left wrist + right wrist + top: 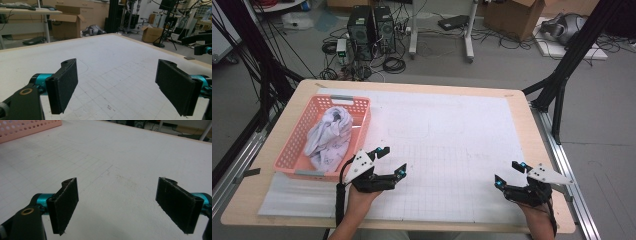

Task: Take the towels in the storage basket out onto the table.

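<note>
A pink plastic basket [292, 145] stands on the table's left side with a crumpled white cloth [329, 137] inside it. My left gripper [392, 161] rests just right of the basket's near corner, jaws wide open with nothing between them [117, 85]. My right gripper [510, 174] sits at the near right of the table, also open and empty [117, 205]. A corner of the basket [27, 127] appears at the top left of the right gripper view. The right gripper's tip [202, 48] shows at the far right of the left gripper view.
A white gridded sheet [447, 150] covers most of the wooden table [412, 85]. On the floor beyond lie computer towers [371, 32], tangled cables, a white desk frame [442, 30] and cardboard boxes [512, 17]. Black stand legs [562, 75] flank the table's right edge.
</note>
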{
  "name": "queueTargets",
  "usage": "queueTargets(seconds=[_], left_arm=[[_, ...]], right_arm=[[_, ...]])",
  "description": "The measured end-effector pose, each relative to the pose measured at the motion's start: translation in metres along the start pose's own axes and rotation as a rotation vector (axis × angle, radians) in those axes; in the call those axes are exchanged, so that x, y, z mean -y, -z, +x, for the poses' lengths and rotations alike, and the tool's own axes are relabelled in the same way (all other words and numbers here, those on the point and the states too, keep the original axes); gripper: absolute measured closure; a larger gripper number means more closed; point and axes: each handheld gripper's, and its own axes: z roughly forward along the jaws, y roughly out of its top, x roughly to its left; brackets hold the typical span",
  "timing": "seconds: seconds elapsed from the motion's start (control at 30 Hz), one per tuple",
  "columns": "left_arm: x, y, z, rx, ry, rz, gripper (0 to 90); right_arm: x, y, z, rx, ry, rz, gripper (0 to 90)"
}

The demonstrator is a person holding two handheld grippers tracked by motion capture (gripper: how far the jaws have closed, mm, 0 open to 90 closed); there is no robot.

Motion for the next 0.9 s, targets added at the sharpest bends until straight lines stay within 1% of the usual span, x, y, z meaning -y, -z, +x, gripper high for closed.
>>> queueTargets(seconds=[0.1, 0.13, 0.23, 0.3, 0.37, 0.4, 0.5, 0.6, 0.63, 0.67, 0.73, 0.77, 0.83, 0.9], left_arm=[[0.000, 0.000, 0.000, 0.001, 0.005, 0.001, 18.5], [0.000, 0.000, 0.000, 0.002, 0.008, 0.003, 18.5], [0.001, 0.000, 0.001, -0.004, 0.006, 0.006, 17.7], [0.001, 0.000, 0.002, 0.003, 0.012, 0.005, 17.7], [0.001, 0.000, 0.002, 0.009, 0.012, 0.006, 17.7], [0.001, 0.001, 0.001, 0.021, 0.013, 0.011, 17.7], [0.001, 0.001, -0.001, 0.032, 0.013, 0.007, 17.5], [0.000, 0.000, -0.003, 0.057, 0.011, 0.007, 17.6], [0.000, 0.000, -0.004, 0.061, 0.011, 0.005, 17.7], [-0.001, 0.000, -0.006, 0.068, 0.013, 0.008, 17.7], [-0.002, 0.000, -0.006, 0.070, 0.012, 0.009, 17.7], [-0.005, 0.001, -0.008, 0.068, -0.003, 0.012, 17.7], [-0.007, 0.002, -0.008, 0.064, -0.007, 0.011, 17.7], [-0.009, 0.002, -0.008, 0.066, 0.001, 0.010, 17.7]], right_arm=[[0.001, 0.000, 0.000, -0.002, 0.001, 0.000, 17.0], [0.001, 0.000, -0.001, -0.004, -0.009, -0.004, 17.0], [0.002, 0.000, -0.004, 0.003, -0.015, -0.001, 15.9], [0.003, 0.000, -0.005, 0.002, -0.031, 0.003, 15.9], [0.002, 0.000, -0.004, 0.005, -0.033, 0.004, 15.0], [0.003, 0.000, -0.004, 0.002, -0.029, 0.002, 14.9], [0.004, 0.000, -0.003, -0.005, -0.045, 0.017, 14.9], [0.004, 0.000, -0.003, -0.006, -0.035, 0.010, 14.8], [0.004, 0.001, -0.002, -0.007, -0.046, 0.010, 14.7], [0.004, 0.001, -0.003, -0.006, -0.044, 0.001, 14.7], [0.004, 0.001, -0.004, -0.011, -0.050, 0.001, 14.7], [0.004, 0.001, -0.004, -0.010, -0.048, 0.002, 14.7], [0.003, 0.002, -0.004, -0.004, -0.042, -0.001, 14.7], [0.003, 0.002, -0.004, -0.002, -0.039, -0.002, 14.7]])
